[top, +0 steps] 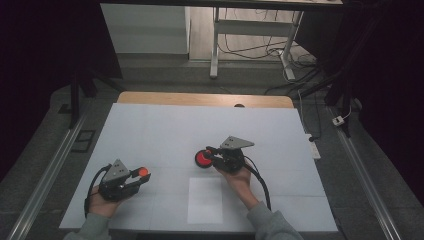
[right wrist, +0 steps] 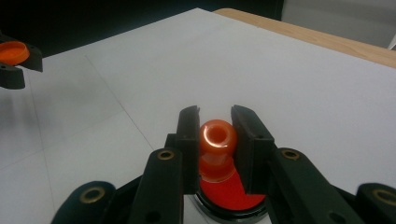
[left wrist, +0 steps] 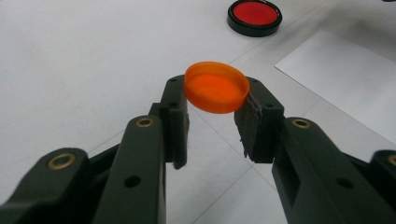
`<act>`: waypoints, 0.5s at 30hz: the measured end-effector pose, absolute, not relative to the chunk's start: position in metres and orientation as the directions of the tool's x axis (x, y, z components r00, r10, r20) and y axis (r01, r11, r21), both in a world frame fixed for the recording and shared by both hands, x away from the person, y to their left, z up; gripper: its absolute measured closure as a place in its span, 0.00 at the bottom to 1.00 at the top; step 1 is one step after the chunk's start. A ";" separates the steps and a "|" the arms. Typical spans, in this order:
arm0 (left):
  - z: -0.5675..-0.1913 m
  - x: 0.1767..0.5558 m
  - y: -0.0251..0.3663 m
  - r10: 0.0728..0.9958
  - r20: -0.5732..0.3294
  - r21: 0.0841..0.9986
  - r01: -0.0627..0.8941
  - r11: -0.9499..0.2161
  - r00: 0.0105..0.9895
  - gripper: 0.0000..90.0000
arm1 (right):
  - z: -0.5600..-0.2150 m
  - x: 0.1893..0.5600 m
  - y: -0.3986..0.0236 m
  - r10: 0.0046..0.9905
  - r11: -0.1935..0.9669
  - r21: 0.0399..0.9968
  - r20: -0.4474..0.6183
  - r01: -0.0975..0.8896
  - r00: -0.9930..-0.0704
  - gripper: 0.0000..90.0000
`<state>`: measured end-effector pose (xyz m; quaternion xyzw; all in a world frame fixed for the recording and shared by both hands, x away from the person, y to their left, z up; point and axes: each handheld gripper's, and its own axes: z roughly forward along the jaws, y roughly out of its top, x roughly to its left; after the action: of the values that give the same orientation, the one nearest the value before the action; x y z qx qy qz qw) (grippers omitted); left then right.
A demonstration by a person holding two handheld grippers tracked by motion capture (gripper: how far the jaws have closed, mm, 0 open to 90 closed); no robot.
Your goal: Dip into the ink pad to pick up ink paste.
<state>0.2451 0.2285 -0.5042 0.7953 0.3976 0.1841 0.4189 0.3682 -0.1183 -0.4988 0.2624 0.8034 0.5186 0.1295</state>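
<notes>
2 grippers each pinch something above the white table (top: 150, 130). Left gripper (left wrist: 215, 116) clamps an orange cap (left wrist: 216, 87) at its jaw tips, held level. Right gripper (right wrist: 217, 140) squeezes an orange knob (right wrist: 217, 137) directly over a black-rimmed red dish (right wrist: 229, 196), well apart from the cap.

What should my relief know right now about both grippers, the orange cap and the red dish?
Left gripper: shut on the orange cap, held clear of the table.
Right gripper: shut on an orange knobbed piece, directly above the black-rimmed red dish.
White sheet lies near the front edge, bare.
Done: both orange parts gripped.
Left: probably joining cap and knobbed piece; nothing shows them mated yet.
</notes>
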 end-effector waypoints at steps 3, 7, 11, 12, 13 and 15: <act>-0.504 0.245 0.229 0.786 -0.042 0.813 0.478 -0.333 0.617 0.73 | -0.499 0.368 -0.118 0.555 0.324 0.902 0.063 0.286 -0.829 0.80; -0.504 0.245 0.229 0.784 -0.044 0.812 0.479 -0.333 0.619 0.73 | -0.498 0.367 -0.118 0.555 0.325 0.902 0.061 0.283 -0.830 0.80; -0.504 0.245 0.229 0.785 -0.043 0.812 0.479 -0.333 0.618 0.73 | -0.498 0.366 -0.118 0.556 0.327 0.902 0.056 0.280 -0.829 0.80; -0.504 0.245 0.229 0.784 -0.044 0.812 0.480 -0.333 0.619 0.73 | -0.498 0.366 -0.118 0.556 0.328 0.902 0.055 0.280 -0.830 0.80; -0.504 0.245 0.229 0.784 -0.044 0.812 0.480 -0.333 0.619 0.73 | -0.498 0.366 -0.118 0.554 0.328 0.902 0.056 0.280 -0.830 0.80; -0.505 0.246 0.229 0.785 -0.044 0.812 0.480 -0.333 0.618 0.73 | -0.499 0.366 -0.117 0.554 0.329 0.902 0.054 0.278 -0.831 0.80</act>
<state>0.2455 0.2288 -0.5047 0.7960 0.3972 0.1817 0.4191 0.3656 -0.1171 -0.4986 0.2588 0.8043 0.5182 0.1331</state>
